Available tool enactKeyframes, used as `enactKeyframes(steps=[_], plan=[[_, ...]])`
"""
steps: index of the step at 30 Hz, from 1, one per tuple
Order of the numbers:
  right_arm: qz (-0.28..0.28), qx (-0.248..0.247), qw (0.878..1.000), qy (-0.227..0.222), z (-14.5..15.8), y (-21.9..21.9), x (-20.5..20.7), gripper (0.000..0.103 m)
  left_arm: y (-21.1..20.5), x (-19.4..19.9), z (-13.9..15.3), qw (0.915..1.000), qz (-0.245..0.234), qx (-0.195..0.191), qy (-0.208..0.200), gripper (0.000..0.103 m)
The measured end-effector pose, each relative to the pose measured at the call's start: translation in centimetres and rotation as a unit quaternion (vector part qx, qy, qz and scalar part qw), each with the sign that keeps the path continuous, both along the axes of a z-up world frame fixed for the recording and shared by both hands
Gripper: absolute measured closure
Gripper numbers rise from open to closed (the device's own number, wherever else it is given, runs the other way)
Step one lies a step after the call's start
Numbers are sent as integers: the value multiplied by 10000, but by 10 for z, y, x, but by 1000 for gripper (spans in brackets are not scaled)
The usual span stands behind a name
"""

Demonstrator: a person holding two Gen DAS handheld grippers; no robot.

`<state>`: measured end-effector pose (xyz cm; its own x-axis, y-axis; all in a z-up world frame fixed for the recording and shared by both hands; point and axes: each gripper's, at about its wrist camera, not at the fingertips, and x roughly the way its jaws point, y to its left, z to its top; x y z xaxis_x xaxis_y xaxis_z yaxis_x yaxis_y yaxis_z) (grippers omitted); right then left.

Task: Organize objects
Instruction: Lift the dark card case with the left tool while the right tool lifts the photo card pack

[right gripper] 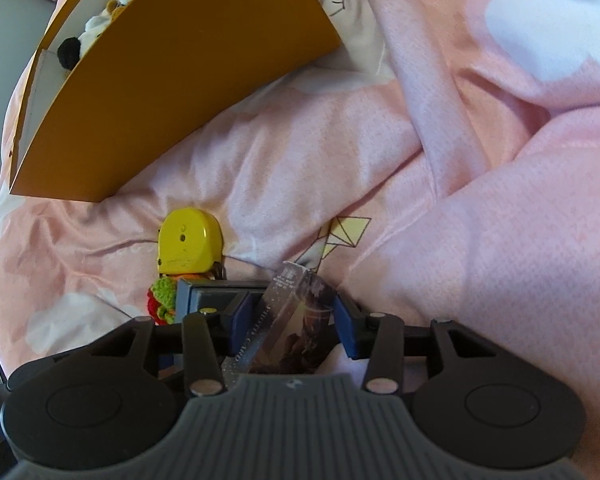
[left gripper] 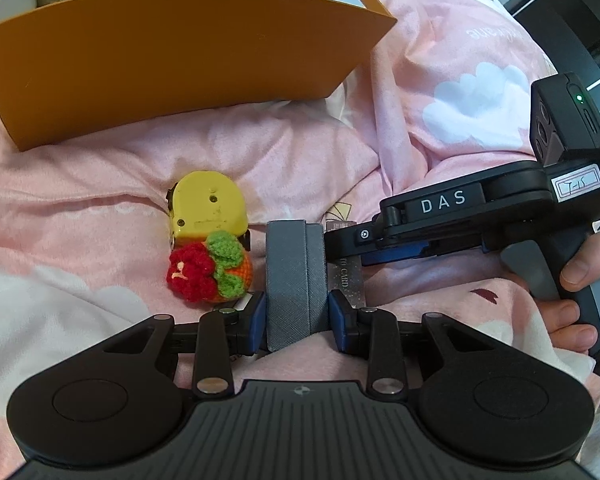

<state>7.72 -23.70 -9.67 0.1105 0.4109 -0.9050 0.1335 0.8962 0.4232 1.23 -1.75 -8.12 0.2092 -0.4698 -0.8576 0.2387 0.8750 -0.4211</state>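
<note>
On the bed, before the orange box, the left gripper has its jaws clenched on a grey case; the right gripper grasps a card box.

We see soft, even indoor light across both views, bright enough to keep colours clean on the pink bedding. Shadows are faint, pooling under the orange box and in the folds. Fisheye distortion bows the box's walls and curves the frame edges, with dark vignetting in the corners. A slight sheen shows on the yellow tape measure. The right wrist view looks softer toward its right side.
</note>
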Motion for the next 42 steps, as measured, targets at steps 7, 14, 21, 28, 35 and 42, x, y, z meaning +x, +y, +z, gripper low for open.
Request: enactKeyframes(steps=[7, 14, 21, 28, 35, 42], plan=[[-128, 39, 9999, 4, 11, -10, -7, 73, -14, -1, 1, 9993, -304, 112, -163, 66], [-726, 239, 9970, 86, 10, -16, -1, 67, -13, 1, -4, 9998, -193, 92, -35, 66], [-701, -192, 9971, 205, 0, 0, 8, 56, -14, 0, -3, 9996, -214, 175, -67, 66], [-424, -428, 9981, 152, -3, 5, 8, 59, -8, 2, -5, 9999, -76, 54, 75, 64], [-177, -375, 9988, -257, 17, 0, 0, 68, -1, 1, 0, 10000, 79, 32, -25, 65], [150, -367, 9950, -915, 47, 8, -1, 74, 14, 4, 20, 9983, 425, -28, -400, 65]])
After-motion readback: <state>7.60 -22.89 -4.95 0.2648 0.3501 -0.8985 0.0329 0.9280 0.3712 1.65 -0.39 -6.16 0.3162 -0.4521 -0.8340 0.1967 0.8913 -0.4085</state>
